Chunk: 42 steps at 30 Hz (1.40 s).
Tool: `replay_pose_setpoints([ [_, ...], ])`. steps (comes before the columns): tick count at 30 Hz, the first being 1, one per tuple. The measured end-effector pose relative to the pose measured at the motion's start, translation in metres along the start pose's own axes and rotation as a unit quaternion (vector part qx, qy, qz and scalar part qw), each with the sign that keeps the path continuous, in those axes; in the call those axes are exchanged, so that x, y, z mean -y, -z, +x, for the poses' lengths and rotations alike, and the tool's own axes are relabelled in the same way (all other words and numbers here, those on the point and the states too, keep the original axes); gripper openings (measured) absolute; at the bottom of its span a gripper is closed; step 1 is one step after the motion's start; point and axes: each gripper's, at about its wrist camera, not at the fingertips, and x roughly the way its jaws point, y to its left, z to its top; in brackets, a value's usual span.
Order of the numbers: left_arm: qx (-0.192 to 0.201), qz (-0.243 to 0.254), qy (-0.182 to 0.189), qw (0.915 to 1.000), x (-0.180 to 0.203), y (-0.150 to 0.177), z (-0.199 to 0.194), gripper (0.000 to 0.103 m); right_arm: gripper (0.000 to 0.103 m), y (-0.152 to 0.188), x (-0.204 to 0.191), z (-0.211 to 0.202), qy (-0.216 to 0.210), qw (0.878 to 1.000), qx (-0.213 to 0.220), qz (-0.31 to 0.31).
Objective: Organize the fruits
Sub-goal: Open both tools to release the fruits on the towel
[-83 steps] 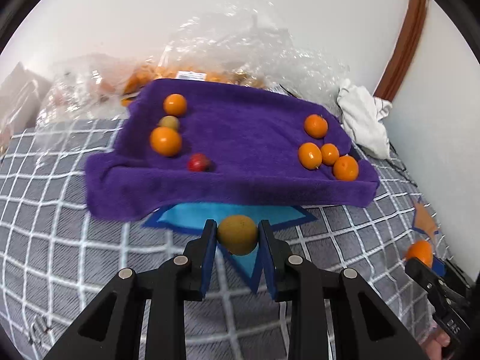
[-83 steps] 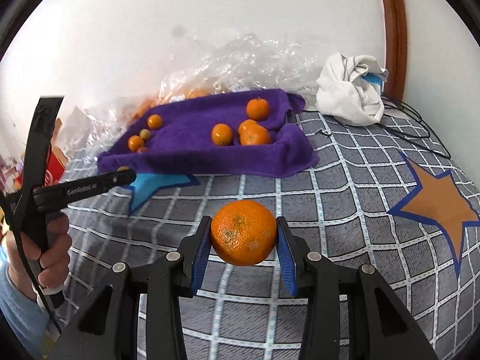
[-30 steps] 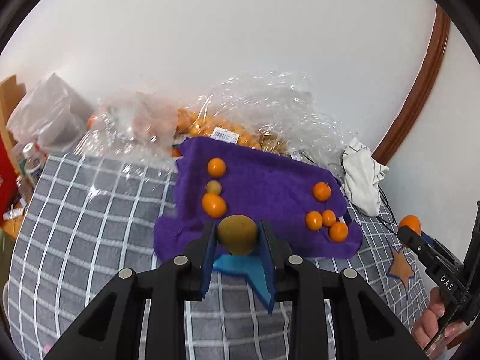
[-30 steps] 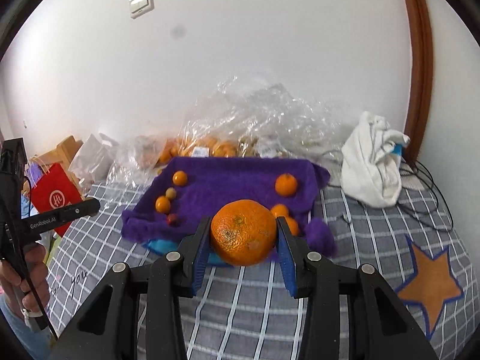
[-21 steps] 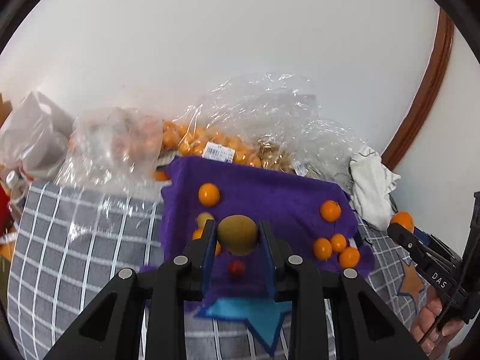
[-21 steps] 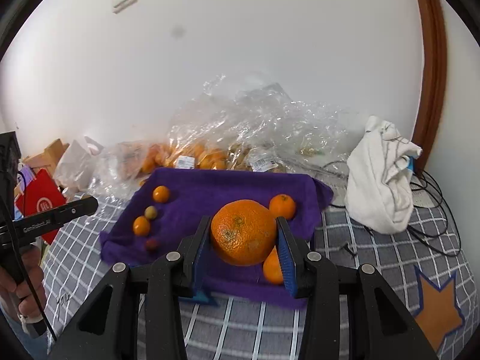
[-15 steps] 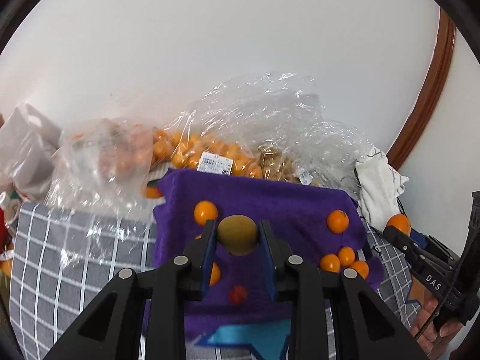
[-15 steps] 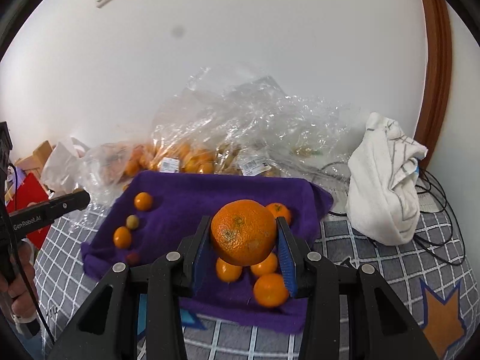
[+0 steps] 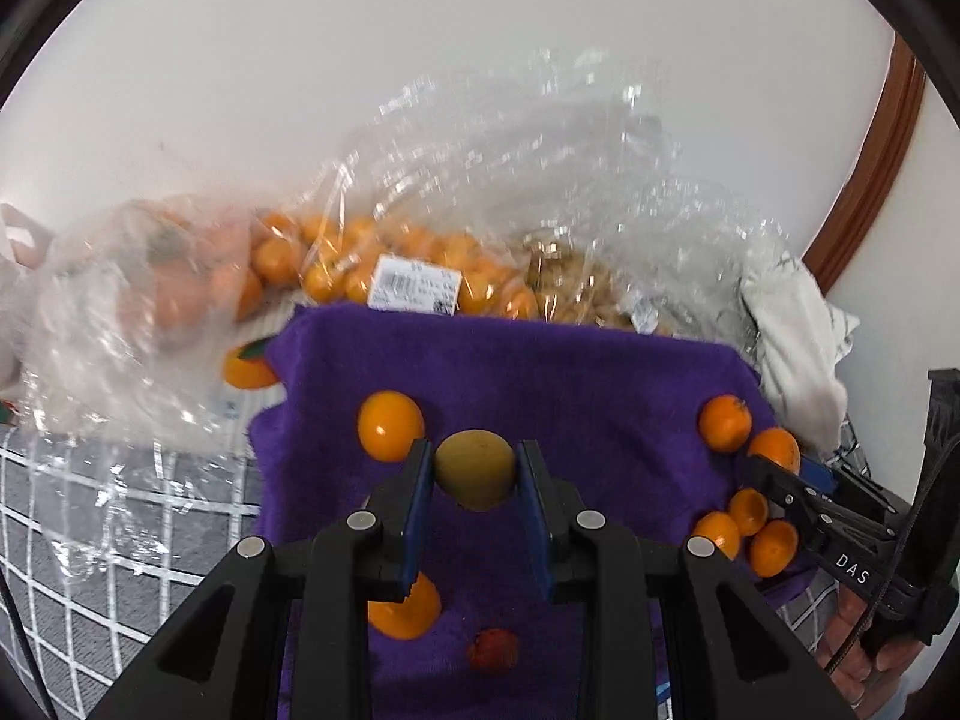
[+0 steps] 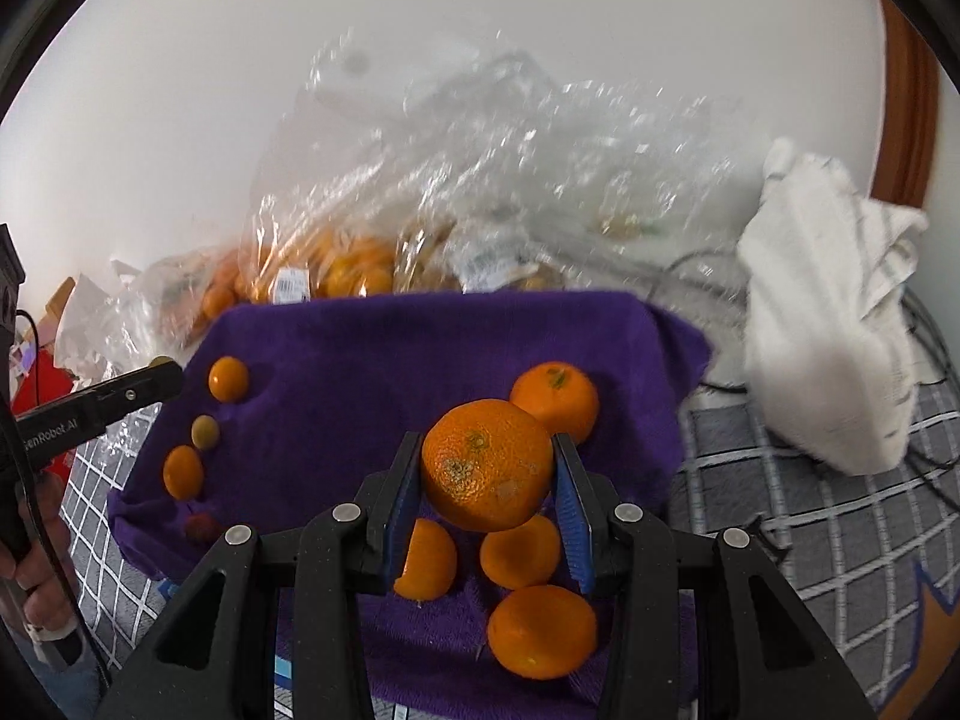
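1. We see a small round greenish-brown fruit (image 9: 475, 468) pinched between the blue pads of the left gripper (image 9: 475, 501); it is nearly round, so no long axis shows.
2. It hangs above the left part of a fuzzy purple towel (image 9: 540, 372) spread on a bed with a grey checked cover (image 9: 90, 540).
3. A large round orange (image 10: 487, 463), its dimpled stem end facing us, is clamped between the fingers of the right gripper (image 10: 487, 507), above the towel's right part.
4. Beneath and beside that orange lie four smaller tangerines (image 10: 543, 630) in a close cluster.
5. On the towel's left side sit two small orange fruits (image 10: 228, 379), a small green one (image 10: 205, 432) between them, and a small red fruit (image 10: 201, 527) nearest us, in a loose line.
6. Crinkled clear plastic bags of orange fruit (image 9: 384, 264) lie behind the towel against the white wall.
7. A crumpled white cloth (image 10: 828, 348) lies to the right, with dark cables just beside it.
8. Both pairs of fingers are clenched on their fruit.
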Motion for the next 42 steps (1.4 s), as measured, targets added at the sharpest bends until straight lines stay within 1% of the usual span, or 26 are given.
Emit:
replay_pose_setpoints([
  [5,-0.024,0.011,0.001,0.9996,0.003,0.007,0.015,0.027,0.041,0.003,-0.008,0.011,-0.01,1.0,-0.003,-0.013],
  [7,-0.032,0.018,0.002,0.9993,0.005,0.009,0.018,0.027,0.041,0.004,-0.009,0.016,-0.014,1.0,-0.011,-0.016],
  [13,-0.052,0.03,-0.002,0.9982,0.01,0.011,0.027,0.027,0.042,0.009,-0.013,0.023,0.003,0.999,-0.012,-0.03],
  [20,-0.073,0.034,-0.013,0.9967,0.009,0.014,0.036,0.027,0.042,0.01,-0.013,0.022,0.009,0.999,-0.007,-0.032],
  [24,-0.082,0.033,-0.014,0.996,0.009,0.015,0.04,0.027,0.042,0.011,-0.013,0.022,0.012,0.999,-0.003,-0.032],
  [32,-0.083,0.046,-0.021,0.9952,0.016,0.015,0.043,0.027,0.042,0.012,-0.012,0.018,0.014,0.999,-0.001,-0.037],
  [34,-0.085,0.046,-0.028,0.9949,0.017,0.013,0.043,0.029,0.043,0.011,-0.012,0.016,0.014,0.999,0.0,-0.035],
  [36,-0.085,0.048,-0.038,0.9945,0.019,0.011,0.042,0.034,0.044,0.009,-0.012,0.012,0.014,0.999,0.001,-0.034],
  [37,-0.083,0.049,-0.042,0.9945,0.019,0.01,0.04,0.034,0.045,0.007,-0.013,0.008,0.017,0.999,0.002,-0.035],
  [40,-0.075,0.049,-0.039,0.9952,0.018,0.006,0.03,0.034,0.049,0.004,-0.016,-0.007,0.021,0.999,0.012,-0.033],
  [42,-0.068,0.048,-0.033,0.996,0.02,0.002,0.019,0.034,0.056,0.003,-0.018,-0.02,0.023,0.999,0.02,-0.029],
])
